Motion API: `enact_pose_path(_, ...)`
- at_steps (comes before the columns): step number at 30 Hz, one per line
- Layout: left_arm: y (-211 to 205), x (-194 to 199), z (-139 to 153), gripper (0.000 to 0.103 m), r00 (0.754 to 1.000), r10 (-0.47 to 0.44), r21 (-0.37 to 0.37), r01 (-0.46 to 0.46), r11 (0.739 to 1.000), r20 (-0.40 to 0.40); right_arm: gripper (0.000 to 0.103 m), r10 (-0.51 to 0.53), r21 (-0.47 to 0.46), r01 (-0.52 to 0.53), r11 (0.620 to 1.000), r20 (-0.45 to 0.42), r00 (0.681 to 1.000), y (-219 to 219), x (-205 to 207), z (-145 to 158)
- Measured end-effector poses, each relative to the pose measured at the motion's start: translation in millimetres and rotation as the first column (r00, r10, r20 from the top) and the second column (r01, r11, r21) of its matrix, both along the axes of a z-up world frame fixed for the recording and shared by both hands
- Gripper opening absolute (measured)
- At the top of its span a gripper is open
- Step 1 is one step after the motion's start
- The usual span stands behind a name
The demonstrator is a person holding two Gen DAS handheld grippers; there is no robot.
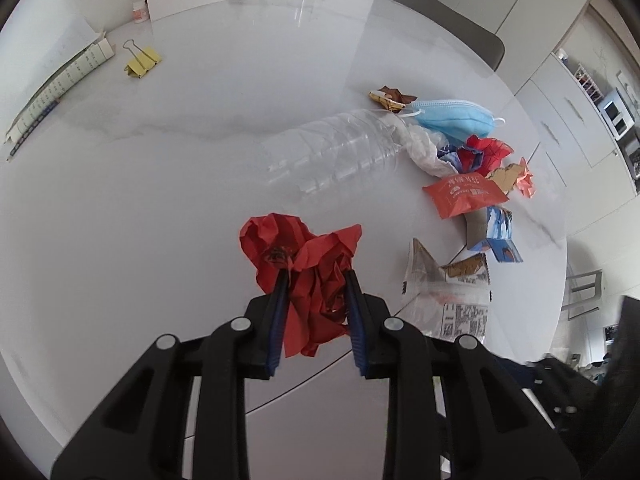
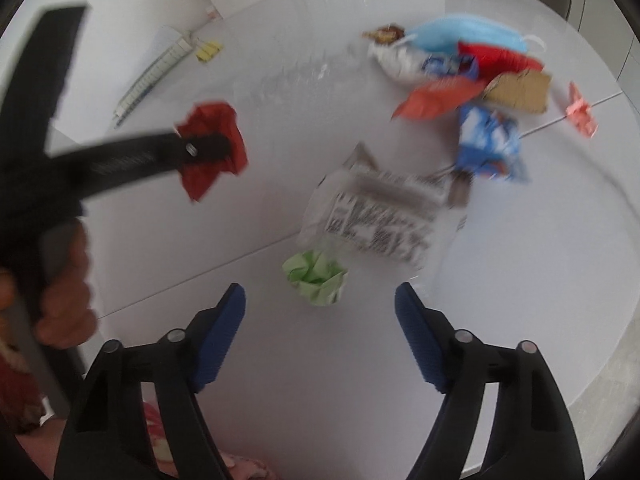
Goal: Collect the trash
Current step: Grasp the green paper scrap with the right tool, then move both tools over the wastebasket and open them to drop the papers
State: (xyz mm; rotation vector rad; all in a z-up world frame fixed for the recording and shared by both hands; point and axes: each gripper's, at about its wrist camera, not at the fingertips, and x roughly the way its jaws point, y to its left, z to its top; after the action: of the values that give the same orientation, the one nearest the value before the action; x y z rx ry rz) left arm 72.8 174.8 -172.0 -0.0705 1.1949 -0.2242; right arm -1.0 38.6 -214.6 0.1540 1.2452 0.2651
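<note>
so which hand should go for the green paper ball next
Right. The right gripper is open and empty, with the green paper ball lying just ahead between its fingers. The left gripper is already shut on the red crumpled paper, so it looks unavailable.

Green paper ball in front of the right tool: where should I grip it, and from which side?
Grip the green paper ball across its crumpled middle, coming straight forward and down from the near side. It lies apart from the printed wrapper behind it, and the right tool is open and roughly lined up with it, probably wide enough to straddle it.
</note>
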Motion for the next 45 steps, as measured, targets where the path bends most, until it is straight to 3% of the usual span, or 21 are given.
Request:
enact_pose_path(8, 12, -11, -4, 0.027, 0.999, -0.037, 0.014, 0.037, 0.999, -0.005, 0.052, -0.033, -0.064, 0.033, 0.997, -0.001, 0.999, 27, 11, -22)
enact_pose_path(10, 15, -12, -3, 0.027, 0.999, -0.04, 0.019, 0.04, 0.999, 0.0, 0.035, -0.032, -0.083, 0.032, 0.996, 0.007, 0.999, 31, 13, -23)
enact_pose_path(12, 16, -12, -2, 0.027, 0.999, -0.04, 0.025, 0.04, 0.999, 0.008, 0.031, -0.033, -0.075, 0.033, 0.997, -0.001, 0.999, 30, 16, -24)
enact_pose_path(18, 8, -15, 9, 0.027, 0.997, -0.075, 0.035, 0.074, 0.997, 0.031, 0.029, -0.053, 0.004, 0.053, 0.999, -0.009, 0.999, 12, 4, -5)
enact_pose_path(24, -47, -31, 40, 0.027, 0.973, -0.212, 0.026, 0.211, 0.977, 0.086, 0.029, -0.166, 0.042, 0.163, 0.986, 0.07, 0.984, -48, -26, 40)
enact_pose_path(27, -97, -47, 57, 0.027, 0.943, -0.319, -0.009, 0.321, 0.947, 0.099, 0.029, -0.285, -0.002, 0.288, 0.958, 0.121, 0.951, -102, -51, 63)
enact_pose_path(31, -169, -72, 65, 0.027, 0.886, -0.455, -0.056, 0.461, 0.886, 0.093, 0.029, -0.441, -0.047, 0.453, 0.89, 0.165, 0.882, -180, -89, 78)
enact_pose_path(34, -230, -97, 64, 0.027, 0.825, -0.557, -0.069, 0.564, 0.823, 0.092, 0.029, -0.525, -0.059, 0.545, 0.837, 0.194, 0.828, -235, -121, 80)
enact_pose_path(38, -308, -130, 51, 0.027, 0.75, -0.661, -0.139, 0.658, 0.74, 0.031, 0.029, -0.617, -0.057, 0.639, 0.767, 0.206, 0.759, -296, -158, 76)
enact_pose_path(41, -350, -142, 36, 0.027, 0.723, -0.691, -0.152, 0.68, 0.717, -0.02, 0.029, -0.652, -0.051, 0.674, 0.737, 0.207, 0.729, -331, -176, 73)
enact_pose_path(45, -391, -153, 17, 0.027, 0.712, -0.699, -0.148, 0.686, 0.712, -0.065, 0.029, -0.653, -0.049, 0.673, 0.738, 0.2, 0.73, -360, -185, 68)
